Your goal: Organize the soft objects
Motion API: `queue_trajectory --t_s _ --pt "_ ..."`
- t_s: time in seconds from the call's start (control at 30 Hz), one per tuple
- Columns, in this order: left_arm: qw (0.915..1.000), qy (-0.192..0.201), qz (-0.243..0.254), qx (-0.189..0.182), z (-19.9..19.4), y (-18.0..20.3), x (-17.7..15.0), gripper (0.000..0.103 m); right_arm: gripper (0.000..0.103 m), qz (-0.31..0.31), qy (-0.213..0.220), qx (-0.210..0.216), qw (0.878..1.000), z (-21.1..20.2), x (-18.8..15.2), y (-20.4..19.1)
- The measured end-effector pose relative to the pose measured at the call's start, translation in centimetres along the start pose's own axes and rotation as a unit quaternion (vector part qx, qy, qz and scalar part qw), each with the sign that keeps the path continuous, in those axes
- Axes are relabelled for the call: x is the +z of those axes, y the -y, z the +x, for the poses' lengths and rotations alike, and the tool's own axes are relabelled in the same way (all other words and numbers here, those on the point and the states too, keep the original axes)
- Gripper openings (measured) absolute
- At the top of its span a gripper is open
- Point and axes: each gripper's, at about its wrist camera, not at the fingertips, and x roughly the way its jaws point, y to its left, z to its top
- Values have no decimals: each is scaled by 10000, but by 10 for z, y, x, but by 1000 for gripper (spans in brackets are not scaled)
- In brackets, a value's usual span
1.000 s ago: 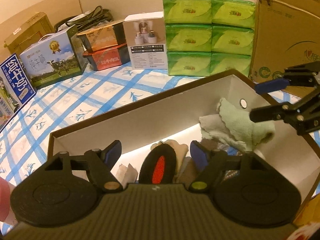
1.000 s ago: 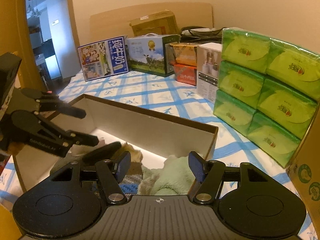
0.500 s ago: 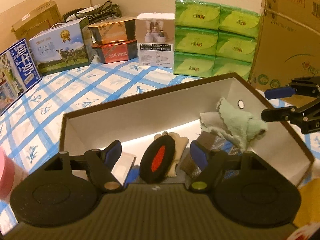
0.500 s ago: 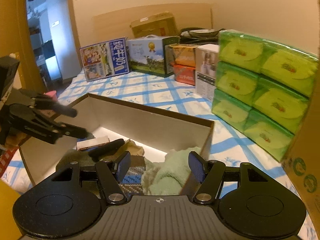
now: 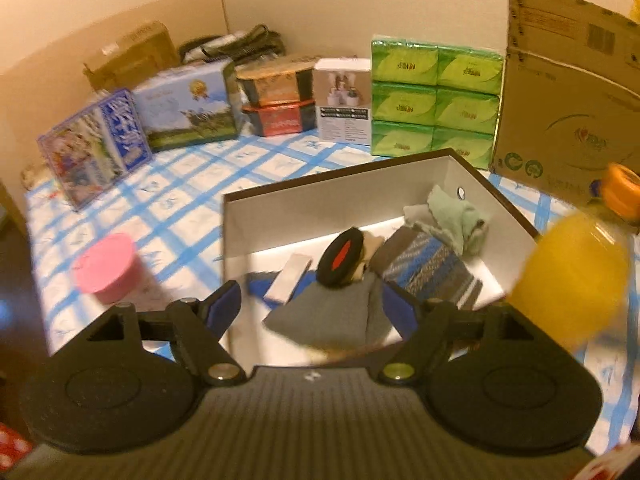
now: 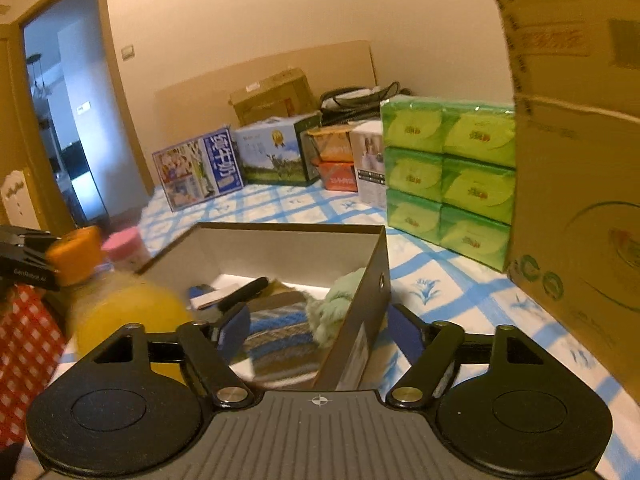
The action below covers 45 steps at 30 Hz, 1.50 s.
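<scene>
Inside, soft things: green cloth (image 5: 460, 216) at box's upper right corner; striped cloth (image 5: 432, 266) running diagonally; grey cloth (image 5: 332, 312) at frame centre.
Box: brown box (image 5: 320, 208), white-lined, on checked bed (image 5: 168, 184).
Left tool (image 5: 312, 308): spread, empty.
Right tool (image 6: 318, 330): opening, empty, straddling box corner.

A home bedroom: a bed with a blue-checked sheet (image 5: 192, 184) and wooden headboard (image 6: 264, 76), piled with green tissue packs (image 5: 436, 100) and milk cartons (image 6: 200, 166), beside an open doorway (image 6: 60, 120).
</scene>
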Motion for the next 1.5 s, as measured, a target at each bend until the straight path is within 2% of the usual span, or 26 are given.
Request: queue_trajectory --t_s 0.13,0.27,0.53,0.7,0.93,1.07,1.13,1.5 --pt "9994 184 91 281 -51 9 -20 82 80 60 167 28 9998 -38 -12 -24" --pt "9992 205 -111 322 -95 13 -41 82 81 247 234 103 9994 -67 -25 -50" --pt "9978 89 -512 409 -165 31 -93 82 82 -51 159 49 9998 -119 -57 -134" --pt "9973 101 -640 356 -205 41 -126 82 83 249 133 -135 9995 -151 -85 -187" --pt "9982 112 -501 301 -242 53 -167 81 83 826 131 -448 9955 -184 -121 -241" --pt "9985 68 -511 166 -258 58 -189 81 83 1078 41 -833 9907 -198 -136 -263" --pt "9984 19 -541 154 -265 61 -200 81 83 1160 25 -821 9898 -206 -142 -271" --pt "9975 -6 -695 134 -299 79 -242 81 83 861 -240 -909 9918 -229 -179 -304"
